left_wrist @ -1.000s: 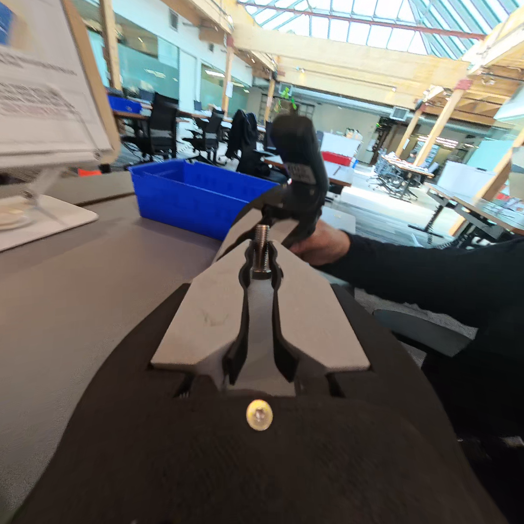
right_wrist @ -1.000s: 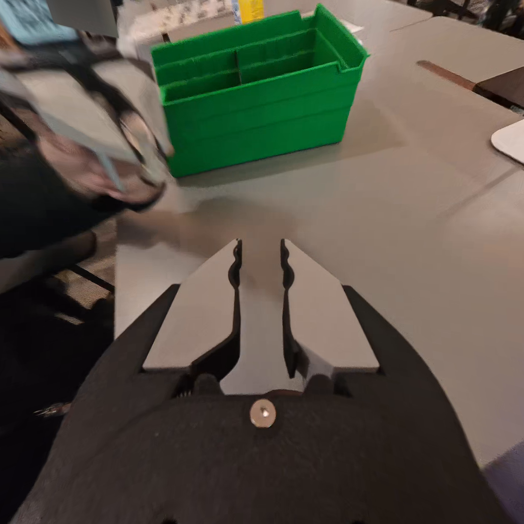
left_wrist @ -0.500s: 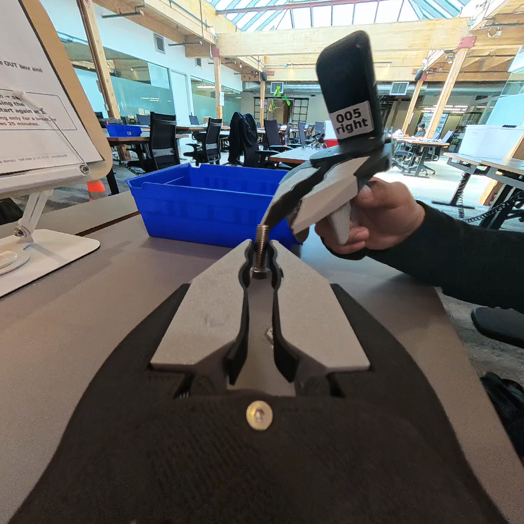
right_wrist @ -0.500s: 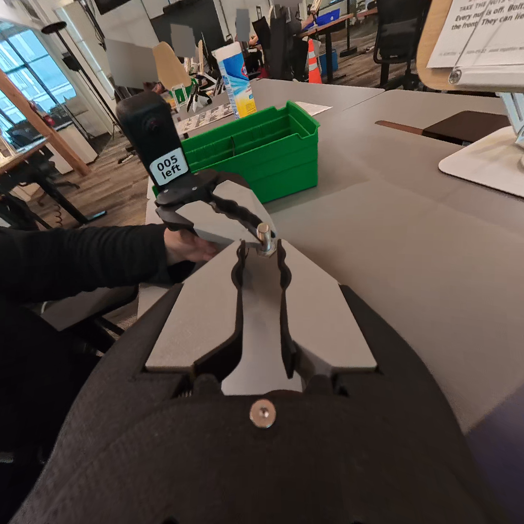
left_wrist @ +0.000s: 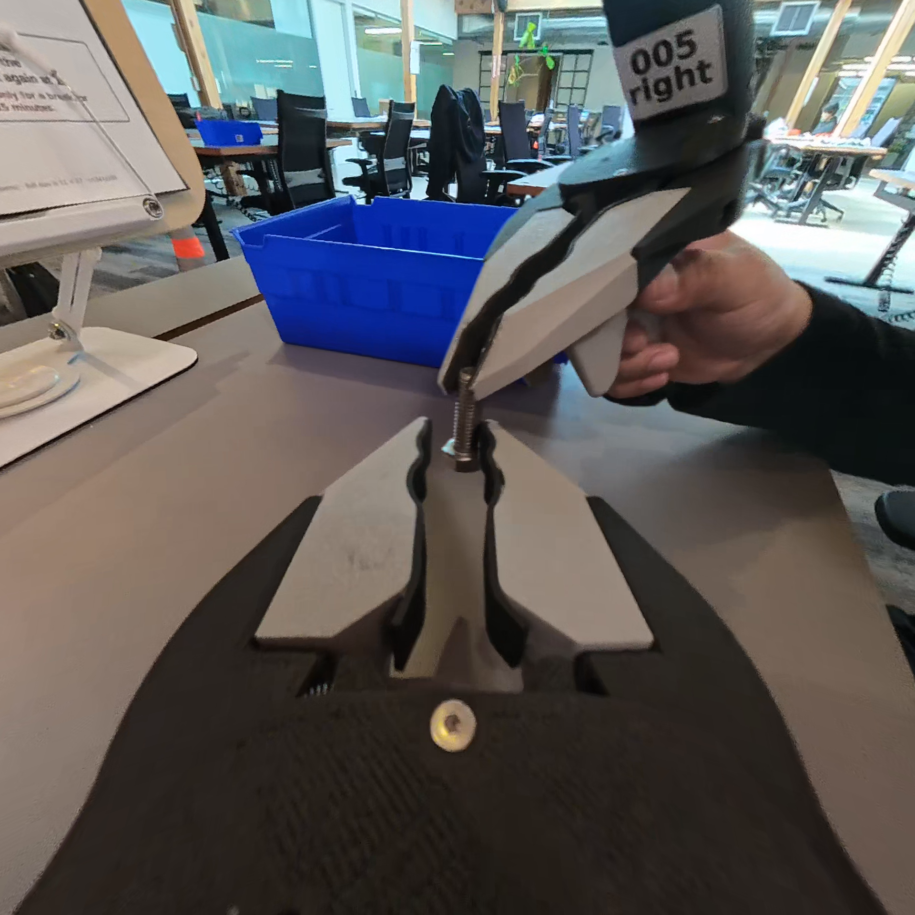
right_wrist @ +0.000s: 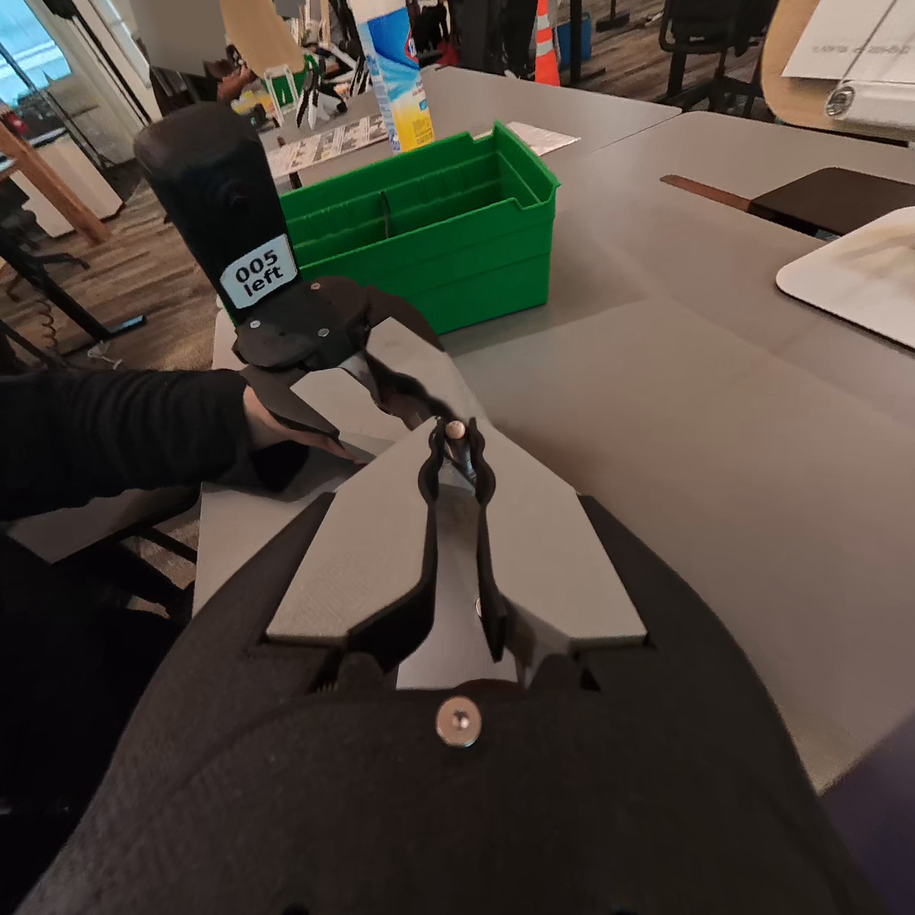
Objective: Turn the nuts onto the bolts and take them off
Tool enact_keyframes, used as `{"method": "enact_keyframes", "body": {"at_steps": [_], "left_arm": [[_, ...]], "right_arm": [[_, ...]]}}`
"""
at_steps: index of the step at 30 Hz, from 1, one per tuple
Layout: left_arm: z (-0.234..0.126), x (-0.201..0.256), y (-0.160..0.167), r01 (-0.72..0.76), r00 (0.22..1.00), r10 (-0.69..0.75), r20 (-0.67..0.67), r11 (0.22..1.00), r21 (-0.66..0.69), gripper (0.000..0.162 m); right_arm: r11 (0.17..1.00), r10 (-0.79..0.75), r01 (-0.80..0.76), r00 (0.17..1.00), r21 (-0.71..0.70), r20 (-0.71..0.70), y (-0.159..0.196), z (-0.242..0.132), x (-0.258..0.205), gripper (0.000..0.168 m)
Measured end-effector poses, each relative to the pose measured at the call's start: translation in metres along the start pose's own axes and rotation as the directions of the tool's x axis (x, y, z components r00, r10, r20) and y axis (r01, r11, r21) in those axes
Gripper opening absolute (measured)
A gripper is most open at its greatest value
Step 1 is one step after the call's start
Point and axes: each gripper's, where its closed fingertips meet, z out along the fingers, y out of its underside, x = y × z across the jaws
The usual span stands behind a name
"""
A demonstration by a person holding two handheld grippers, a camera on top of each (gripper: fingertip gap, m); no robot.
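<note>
Handoff or re-grip stage of the nut-and-bolt job: both grippers meet on one bolt (left_wrist: 463, 421) above the grey surface (left_wrist: 173, 470).

Left gripper (left_wrist: 458, 448): fingers parted to a narrow gap. The bolt's lower end, with what looks like a nut (left_wrist: 458, 450) on it, sits between the tips. There seems to be a sliver of space on the left side, so whether they pinch it cannot be told.

Right gripper (left_wrist: 460, 383) comes in from 1 o'clock in the left wrist view, pointing down. Its fingers are closed on the top of the threaded shaft. In the right wrist view the bolt end (right_wrist: 454, 430) shows right at the tips of that gripper (right_wrist: 454, 438), fingers nearly together around it.

The bolt stands about upright. The blue bin (left_wrist: 371, 287) is behind at 12 o'clock; the green bin (right_wrist: 426, 247) is well apart.

Next move, as a judgement: one gripper must hold the shaft steady while the other clamps the nut and twists. Axis alignment matters, since a tilted grip would bind the thread or drop the bolt.
</note>
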Motion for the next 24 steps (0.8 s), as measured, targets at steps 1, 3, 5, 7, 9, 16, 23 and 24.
{"method": "enact_keyframes", "body": {"at_steps": [1, 3, 5, 7, 9, 16, 23, 24], "left_arm": [[0.0, 0.003, 0.002, -0.014, 1.0, 0.014, -0.012, 1.0, -0.009, 0.007], [-0.001, 0.002, 0.005, -0.018, 1.0, 0.018, -0.004, 0.999, -0.031, 0.006], [-0.002, 0.001, 0.006, 0.027, 0.999, -0.027, -0.023, 0.999, -0.036, 0.006], [-0.005, -0.005, 0.003, 0.083, 0.996, -0.083, -0.026, 0.996, -0.011, 0.006], [-0.008, -0.013, -0.001, 0.135, 0.99, -0.135, -0.034, 0.991, 0.018, 0.006], [-0.011, -0.004, -0.003, 0.138, 0.98, -0.134, -0.147, 0.99, 0.018, 0.006], [-0.016, 0.013, -0.005, 0.158, 0.943, -0.146, -0.3, 0.987, 0.015, 0.006], [-0.017, 0.013, -0.006, 0.168, 0.936, -0.154, -0.317, 0.986, 0.018, 0.006]], "right_arm": [[1.0, -0.01, 0.01, 1.0, -0.014, 0.003, 0.001, 0.002, 0.0, 0.006], [1.0, -0.02, 0.02, 1.0, -0.021, 0.002, 0.002, 0.005, -0.001, 0.006], [1.0, -0.027, 0.027, 0.999, -0.012, -0.017, 0.003, 0.004, 0.002, 0.006], [0.999, -0.031, 0.031, 0.999, 0.006, -0.042, 0.003, -0.003, 0.006, 0.016], [0.998, -0.037, 0.034, 0.997, -0.049, -0.065, 0.017, -0.01, 0.011, 0.02], [0.887, -0.271, 0.214, 0.959, -0.409, -0.087, 0.108, -0.013, 0.018, 0.033], [0.857, -0.314, 0.282, 0.949, -0.432, -0.004, 0.117, -0.004, 0.02, 0.027], [0.859, -0.31, 0.284, 0.951, -0.426, 0.007, 0.117, -0.003, 0.02, 0.024]]}}
